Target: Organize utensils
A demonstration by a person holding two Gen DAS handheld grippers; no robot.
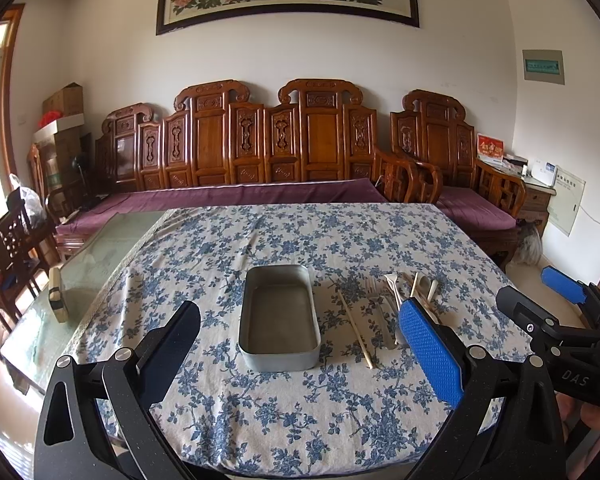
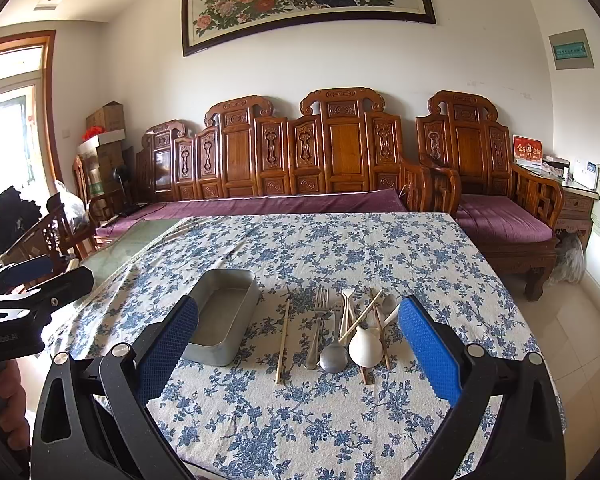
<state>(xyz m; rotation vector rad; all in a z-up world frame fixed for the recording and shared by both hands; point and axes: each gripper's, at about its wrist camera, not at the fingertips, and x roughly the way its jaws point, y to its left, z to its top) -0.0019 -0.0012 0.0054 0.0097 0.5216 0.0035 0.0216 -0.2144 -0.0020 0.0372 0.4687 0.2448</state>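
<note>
Bench: floral cloth [image 2: 300,408], empty tin [image 2: 224,316] left of centre.
Utensils [image 2: 340,332]: long axes front-to-back, ahead of right claw [image 2: 298,350].
Claws: right and left claw [image 1: 300,350] both wide, empty.

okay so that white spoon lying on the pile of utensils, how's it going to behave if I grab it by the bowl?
The white spoon looks glossy, perhaps ceramic, so probably slippery and chippable. Its rounded bowl may squirt out from between the pads. It rests across chopsticks, so lifting it will likely disturb them.
</note>
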